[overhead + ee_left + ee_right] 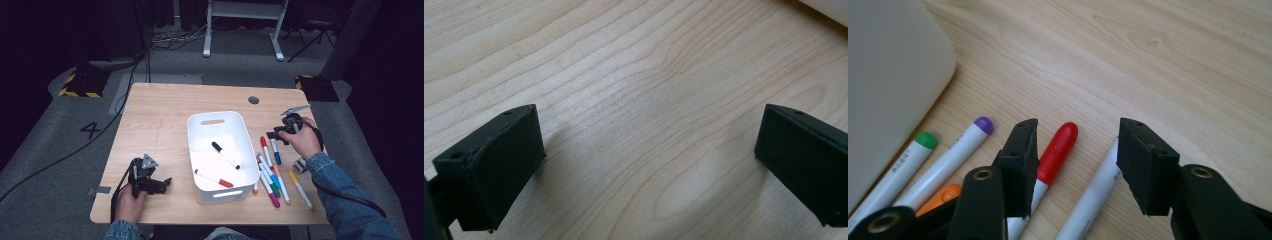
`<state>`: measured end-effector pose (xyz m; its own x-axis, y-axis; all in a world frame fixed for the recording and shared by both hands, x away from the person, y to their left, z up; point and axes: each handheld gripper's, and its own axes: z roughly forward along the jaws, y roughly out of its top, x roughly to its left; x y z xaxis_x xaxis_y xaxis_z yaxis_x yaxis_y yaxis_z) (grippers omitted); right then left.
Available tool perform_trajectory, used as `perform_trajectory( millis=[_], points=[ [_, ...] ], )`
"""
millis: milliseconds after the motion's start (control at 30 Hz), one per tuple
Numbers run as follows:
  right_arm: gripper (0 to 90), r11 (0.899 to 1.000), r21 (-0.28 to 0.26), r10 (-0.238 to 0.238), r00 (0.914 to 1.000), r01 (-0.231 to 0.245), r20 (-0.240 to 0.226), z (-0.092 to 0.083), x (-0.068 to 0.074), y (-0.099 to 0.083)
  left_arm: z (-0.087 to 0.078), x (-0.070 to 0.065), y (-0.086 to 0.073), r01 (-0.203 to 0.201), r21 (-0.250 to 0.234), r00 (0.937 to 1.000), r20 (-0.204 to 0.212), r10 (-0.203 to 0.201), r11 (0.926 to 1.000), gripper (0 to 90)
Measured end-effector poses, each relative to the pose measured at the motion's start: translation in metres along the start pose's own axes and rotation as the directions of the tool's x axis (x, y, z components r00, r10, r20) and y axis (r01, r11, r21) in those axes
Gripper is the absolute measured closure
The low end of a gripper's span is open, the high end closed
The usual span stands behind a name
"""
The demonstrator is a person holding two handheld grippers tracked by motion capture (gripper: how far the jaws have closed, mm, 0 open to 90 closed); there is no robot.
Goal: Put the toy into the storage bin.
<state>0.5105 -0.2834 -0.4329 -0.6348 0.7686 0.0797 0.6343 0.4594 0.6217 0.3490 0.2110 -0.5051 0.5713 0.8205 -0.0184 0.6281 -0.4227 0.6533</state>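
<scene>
A white bin (200, 131) stands mid-table and holds a black-capped marker (225, 155) and a red-capped marker (213, 178). Several loose markers (270, 175) lie to its right. My right gripper (273, 135) hovers over their far end, open. In the right gripper view my right gripper (1079, 127) has a red-capped marker (1060, 145) and a white marker barrel (1093, 200) lying on the table between its jaws, and the pads touch neither. My left gripper (162, 184) rests near the front left edge. Its jaws (649, 165) stand wide open over bare wood.
Green-capped (925, 141), purple-capped (983, 124) and orange-capped (943, 195) markers lie between my right gripper and the bin wall (888, 75). A blue marker (275, 152) and a yellow one (300, 189) lie further right. A round cable hole (253, 100) is at the back.
</scene>
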Motion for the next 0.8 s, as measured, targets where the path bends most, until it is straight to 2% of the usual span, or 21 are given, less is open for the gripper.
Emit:
perform_trajectory(
  millis=[333,600,733,800],
  points=[
    [56.2,0.996,0.086,0.02,0.9991,-0.024,0.038,0.018,-0.006,-0.013,0.0,0.0,0.0,0.0,0.0,1.0,0.001,0.0,1.0,0.0],
    [64.2,0.986,0.16,0.037,0.9976,-0.046,0.059,0.023,-0.008,-0.021,0.0,0.0,0.0,0.0,0.0,1.0,0.001,0.0,1.0,0.0],
    [67.5,0.983,0.172,0.048,0.9973,-0.057,0.057,0.025,-0.008,-0.022,0.0,0.0,0.0,0.0,0.0,1.0,0.001,0.0,1.0,0.0],
    [70.9,0.981,0.188,0.03,0.9971,-0.043,0.07,0.026,-0.009,-0.023,0.0,0.0,0.0,-0.001,0.0,1.0,0.001,0.001,1.0,0.0]
  ],
)
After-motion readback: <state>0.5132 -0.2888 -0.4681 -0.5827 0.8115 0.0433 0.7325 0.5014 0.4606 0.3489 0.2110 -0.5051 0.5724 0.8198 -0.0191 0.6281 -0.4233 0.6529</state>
